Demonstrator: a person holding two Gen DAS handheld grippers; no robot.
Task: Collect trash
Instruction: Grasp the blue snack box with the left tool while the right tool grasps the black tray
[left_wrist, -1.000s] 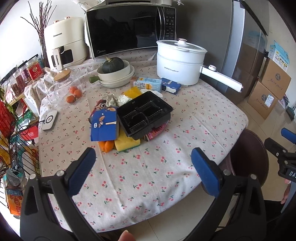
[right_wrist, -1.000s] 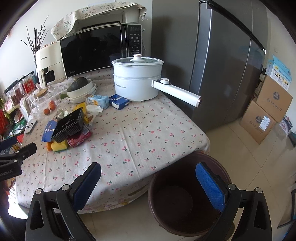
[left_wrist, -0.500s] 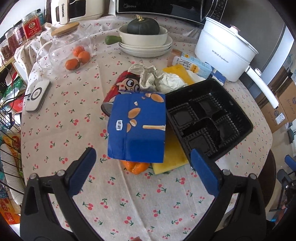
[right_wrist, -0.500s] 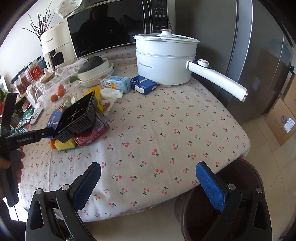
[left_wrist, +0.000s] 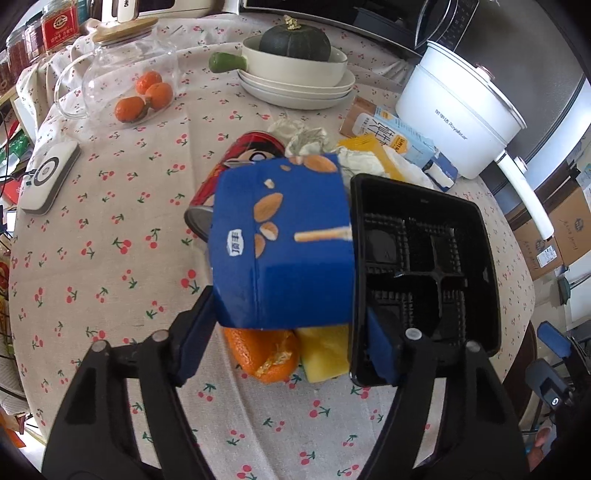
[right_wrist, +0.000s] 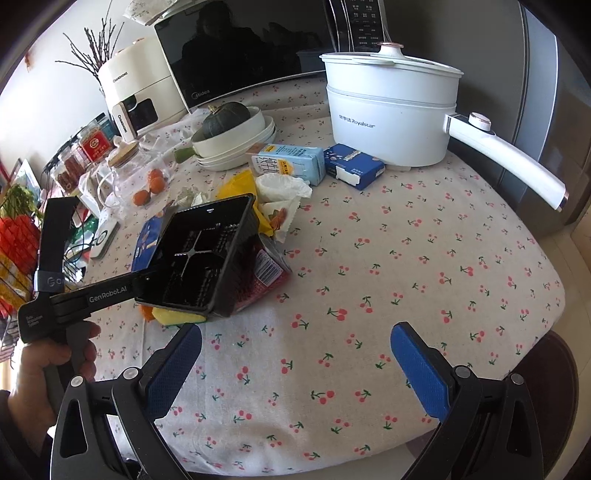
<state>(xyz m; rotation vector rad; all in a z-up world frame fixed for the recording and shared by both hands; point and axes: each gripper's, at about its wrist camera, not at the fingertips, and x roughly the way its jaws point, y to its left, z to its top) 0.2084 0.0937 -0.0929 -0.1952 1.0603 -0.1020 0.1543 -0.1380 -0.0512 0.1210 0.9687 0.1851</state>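
Note:
A pile of trash lies mid-table: a blue snack box (left_wrist: 284, 243), a black plastic tray (left_wrist: 424, 273), orange peel (left_wrist: 266, 350), a yellow sponge (left_wrist: 325, 350), a red can (left_wrist: 236, 166) and crumpled tissues (left_wrist: 306, 138). My left gripper (left_wrist: 288, 339) has its fingers on either side of the blue box's near end, closing on it. My right gripper (right_wrist: 295, 365) is open and empty above the table's front edge. The tray (right_wrist: 203, 254) also shows in the right wrist view. A brown trash bin (right_wrist: 561, 373) stands on the floor at the table's right edge.
A white electric pot (right_wrist: 391, 110) with a long handle, a milk carton (right_wrist: 288, 162), a small blue box (right_wrist: 354, 166), stacked bowls with a squash (left_wrist: 295, 62), a glass jar of oranges (left_wrist: 122, 81) and a microwave (right_wrist: 251, 48) stand behind the pile.
My left gripper moved down onto the pile and its fingers narrowed around the blue box. My right gripper moved forward over the table's edge.

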